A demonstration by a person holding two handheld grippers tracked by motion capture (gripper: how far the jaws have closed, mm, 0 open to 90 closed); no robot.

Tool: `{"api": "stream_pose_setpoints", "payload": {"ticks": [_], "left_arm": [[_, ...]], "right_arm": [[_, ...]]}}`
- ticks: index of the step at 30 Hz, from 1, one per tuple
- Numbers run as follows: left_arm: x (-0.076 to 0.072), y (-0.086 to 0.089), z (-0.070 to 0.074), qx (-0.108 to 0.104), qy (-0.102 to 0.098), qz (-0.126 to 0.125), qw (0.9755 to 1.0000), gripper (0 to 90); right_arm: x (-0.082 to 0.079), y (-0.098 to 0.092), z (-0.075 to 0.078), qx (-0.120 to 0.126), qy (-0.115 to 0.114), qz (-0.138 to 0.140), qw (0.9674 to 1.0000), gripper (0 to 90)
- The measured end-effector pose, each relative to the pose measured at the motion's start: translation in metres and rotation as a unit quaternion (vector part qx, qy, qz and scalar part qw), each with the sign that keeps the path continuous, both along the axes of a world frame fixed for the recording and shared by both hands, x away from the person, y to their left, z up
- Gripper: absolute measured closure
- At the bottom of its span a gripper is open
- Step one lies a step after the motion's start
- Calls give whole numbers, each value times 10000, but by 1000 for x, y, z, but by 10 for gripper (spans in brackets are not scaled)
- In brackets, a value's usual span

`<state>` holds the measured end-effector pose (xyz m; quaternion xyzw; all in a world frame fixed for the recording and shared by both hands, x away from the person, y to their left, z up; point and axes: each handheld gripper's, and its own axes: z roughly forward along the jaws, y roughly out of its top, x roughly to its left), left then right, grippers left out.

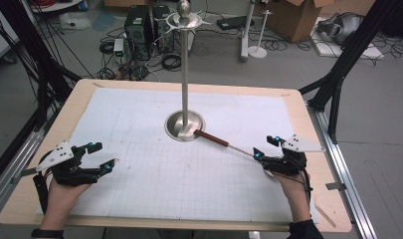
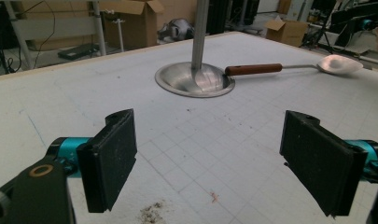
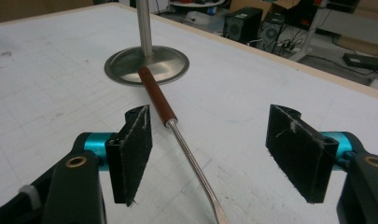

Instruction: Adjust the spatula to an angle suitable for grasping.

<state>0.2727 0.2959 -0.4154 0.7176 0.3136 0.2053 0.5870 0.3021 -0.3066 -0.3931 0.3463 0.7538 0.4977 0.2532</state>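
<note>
Cables, computer towers (image 1: 139, 25) and cardboard boxes (image 1: 293, 17) are crowding the floor beyond the wooden table (image 1: 308, 124), which is wearing a white gridded mat (image 1: 139, 149). I am seeing a long spoon (image 1: 223, 142) lying flat on the mat right of centre. Its brown handle end is touching the round base of a metal stand (image 1: 184, 122) at mid-table, and its thin steel shaft is running toward the near right. In the left gripper view the spoon's bowl (image 2: 338, 64) is lying on the mat. I am holding the right gripper (image 1: 268, 148) at the near right with its jaws spread wide; in the right gripper view the shaft (image 3: 191, 163) is passing between them, untouched. I am resting the left gripper (image 1: 102, 155) at the near left, well apart from the spoon, jaws also wide and gripping nothing.
</note>
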Motion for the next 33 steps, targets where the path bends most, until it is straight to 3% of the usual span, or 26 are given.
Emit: {"api": "stream_pose_setpoints", "payload": {"ticks": [10,14,19,22,30,33], "left_arm": [[1,-1,-1,13,14,-47,10000,195],[1,-1,-1,31,26,-68,10000,195],[1,-1,-1,26,14,-42,10000,195],[1,-1,-1,37,16,-50,10000,195],[2,-2,-2,11,35,-54,10000,195],[2,-2,-1,20,27,-75,10000,195]], "right_arm": [[15,3,-9,-370,187,198,9989,342],[20,3,-14,-391,438,238,9980,396],[25,6,-20,-593,634,263,9959,439],[27,8,-23,-767,788,306,9935,484],[37,11,-26,-1263,1212,552,9830,533],[40,11,-25,-1274,1265,529,9823,537]]}}
